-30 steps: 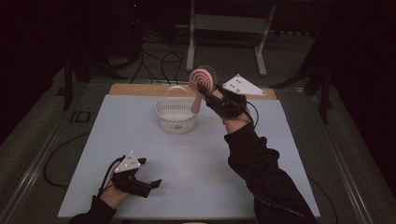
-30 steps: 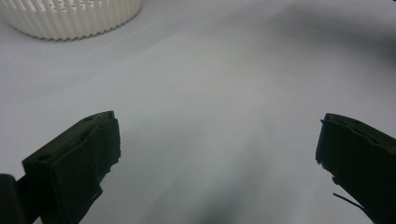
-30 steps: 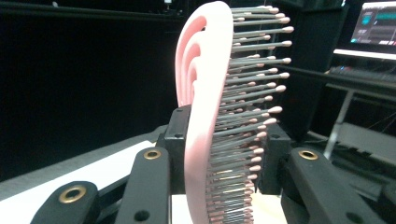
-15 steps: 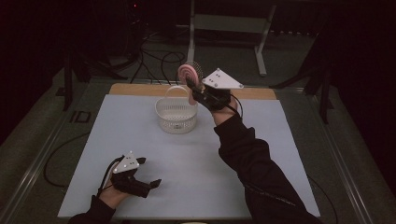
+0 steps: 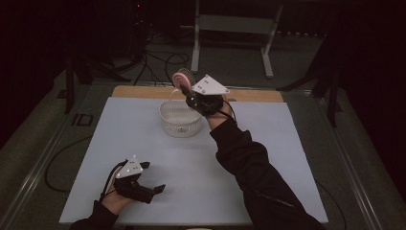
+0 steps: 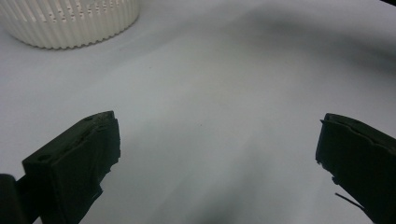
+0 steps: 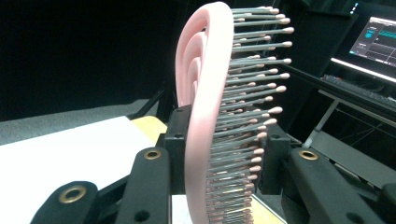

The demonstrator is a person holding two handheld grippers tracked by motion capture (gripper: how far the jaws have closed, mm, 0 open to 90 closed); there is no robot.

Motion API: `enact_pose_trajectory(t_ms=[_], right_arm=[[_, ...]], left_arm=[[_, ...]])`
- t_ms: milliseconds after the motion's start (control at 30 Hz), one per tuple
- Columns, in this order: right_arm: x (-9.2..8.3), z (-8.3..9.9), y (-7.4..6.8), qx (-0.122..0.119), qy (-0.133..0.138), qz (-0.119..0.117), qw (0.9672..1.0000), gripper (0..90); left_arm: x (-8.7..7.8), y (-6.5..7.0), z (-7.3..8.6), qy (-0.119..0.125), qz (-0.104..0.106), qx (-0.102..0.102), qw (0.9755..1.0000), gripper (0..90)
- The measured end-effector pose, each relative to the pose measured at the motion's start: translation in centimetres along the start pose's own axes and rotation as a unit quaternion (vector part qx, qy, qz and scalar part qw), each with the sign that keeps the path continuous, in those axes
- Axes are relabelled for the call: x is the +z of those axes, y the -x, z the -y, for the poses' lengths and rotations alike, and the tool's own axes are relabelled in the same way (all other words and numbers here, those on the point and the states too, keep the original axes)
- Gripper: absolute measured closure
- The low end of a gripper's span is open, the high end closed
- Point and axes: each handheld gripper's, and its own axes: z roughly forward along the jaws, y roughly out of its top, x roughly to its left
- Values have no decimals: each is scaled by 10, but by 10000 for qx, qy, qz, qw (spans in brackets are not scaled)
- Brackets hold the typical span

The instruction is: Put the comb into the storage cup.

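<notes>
Dark lab, monitor [image 7: 373, 39], floor cables [image 5: 163, 60], metal stand [image 5: 234, 24]

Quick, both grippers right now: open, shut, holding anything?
Left gripper: open, nothing between the jaws, low over the white table.
Right gripper: shut on the pink hairbrush, held up by the white basket.

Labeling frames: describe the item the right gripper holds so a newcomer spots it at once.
Start at the white mat and find the ribbed white basket near its far edge. Just above it, the right gripper clamps a hairbrush, the scene's sole pink item, with grey pink-tipped bristles.
</notes>
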Motion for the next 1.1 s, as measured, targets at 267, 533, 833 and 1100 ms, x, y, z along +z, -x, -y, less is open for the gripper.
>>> enact_pose_trajectory(t_ms=[267, 533, 833, 1100], right_arm=[[13, 10, -7, -102, -132, -29, 9999, 647], [22, 21, -12, -173, -254, -33, 9995, 648], [34, 39, -16, -108, -397, -80, 9991, 648], [40, 47, -21, -205, -472, -75, 9986, 648]], left_arm=[[0, 0, 0, -3, 16, 15, 10000, 3], [-1, 0, 0, -2, 39, 37, 10000, 2], [-1, 1, -1, -2, 48, 60, 10000, 2], [0, 1, -1, -7, 56, 60, 10000, 2]])
